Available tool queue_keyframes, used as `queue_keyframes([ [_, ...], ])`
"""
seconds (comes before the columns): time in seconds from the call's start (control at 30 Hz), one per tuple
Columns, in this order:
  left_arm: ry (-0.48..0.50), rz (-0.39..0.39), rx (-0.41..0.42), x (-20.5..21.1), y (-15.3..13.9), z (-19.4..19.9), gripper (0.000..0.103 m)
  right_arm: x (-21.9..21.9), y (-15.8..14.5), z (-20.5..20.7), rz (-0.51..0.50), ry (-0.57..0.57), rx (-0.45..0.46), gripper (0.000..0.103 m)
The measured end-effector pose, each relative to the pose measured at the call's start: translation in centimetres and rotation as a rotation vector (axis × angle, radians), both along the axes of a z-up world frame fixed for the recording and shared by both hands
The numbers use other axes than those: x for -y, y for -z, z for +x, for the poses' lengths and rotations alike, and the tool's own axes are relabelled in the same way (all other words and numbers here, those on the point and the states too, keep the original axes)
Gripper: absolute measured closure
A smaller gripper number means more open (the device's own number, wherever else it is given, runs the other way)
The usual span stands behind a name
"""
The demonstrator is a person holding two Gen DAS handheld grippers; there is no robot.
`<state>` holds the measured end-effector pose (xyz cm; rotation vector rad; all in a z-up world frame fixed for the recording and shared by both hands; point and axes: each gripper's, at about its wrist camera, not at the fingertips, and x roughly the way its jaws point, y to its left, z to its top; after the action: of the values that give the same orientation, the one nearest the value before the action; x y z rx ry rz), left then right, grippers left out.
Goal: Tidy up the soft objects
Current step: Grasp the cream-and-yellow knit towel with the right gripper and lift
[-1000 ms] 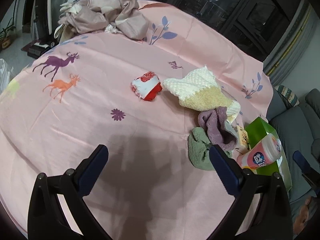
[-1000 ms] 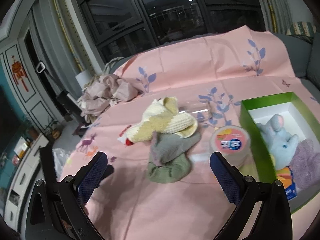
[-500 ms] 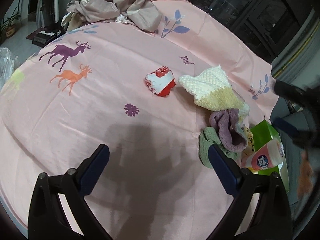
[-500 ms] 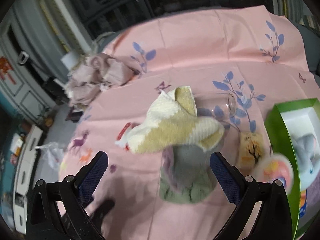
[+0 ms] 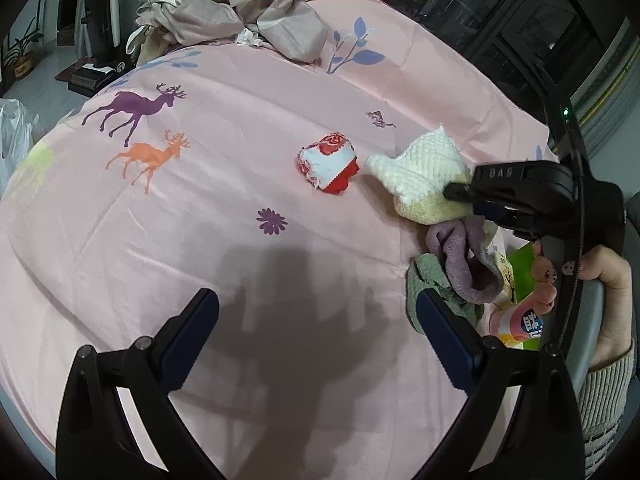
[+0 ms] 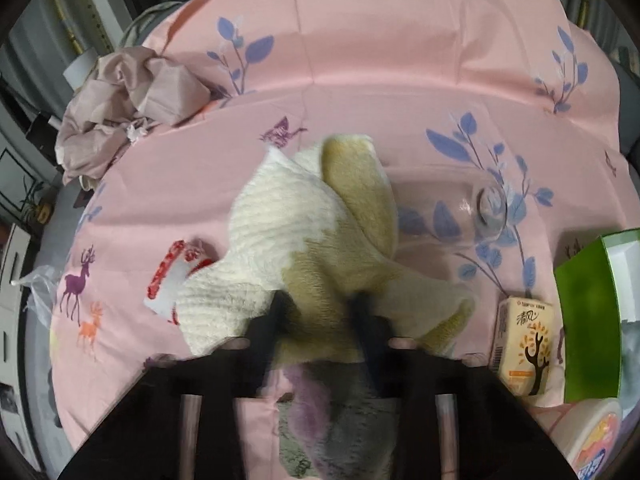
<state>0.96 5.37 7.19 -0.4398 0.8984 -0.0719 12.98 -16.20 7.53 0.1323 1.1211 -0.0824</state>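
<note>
A cream and yellow knitted cloth (image 5: 420, 172) (image 6: 316, 236) lies on the pink sheet (image 5: 200, 200) over a purple cloth (image 5: 464, 256) and a green cloth (image 5: 432, 280). My right gripper (image 6: 320, 304) has its fingers narrowed on the yellow part of the knitted cloth; it shows blurred. In the left wrist view the right gripper (image 5: 460, 192) reaches the cloth from the right. My left gripper (image 5: 316, 320) is open and empty above bare sheet. A small red and white pouch (image 5: 330, 162) (image 6: 176, 276) lies left of the knitted cloth.
A green box (image 6: 588, 320) stands at the right, with a tissue pack (image 6: 524, 344) and a pink bottle (image 5: 520, 320) beside it. A clear glass (image 6: 480, 208) lies on its side behind the cloths. Crumpled beige fabric (image 5: 232, 12) sits at the far edge.
My right gripper has moved down and forward onto the knitted cloth and its fingers have closed in on it. The left gripper has drawn back slightly and stays open.
</note>
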Motion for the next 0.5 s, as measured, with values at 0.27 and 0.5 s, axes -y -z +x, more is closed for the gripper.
queue_keyframes([
  [0.27, 0.015, 0.013, 0.012, 0.4, -0.2, -0.2, 0.005, -0.3, -6.5, -3.5, 0.043, -0.047, 0.192, 0.091],
  [0.5, 0.0, 0.054, 0.03, 0.4, -0.4, -0.5, 0.005, -1.7, -12.2, -10.1, 0.093, -0.166, 0.367, 0.091],
])
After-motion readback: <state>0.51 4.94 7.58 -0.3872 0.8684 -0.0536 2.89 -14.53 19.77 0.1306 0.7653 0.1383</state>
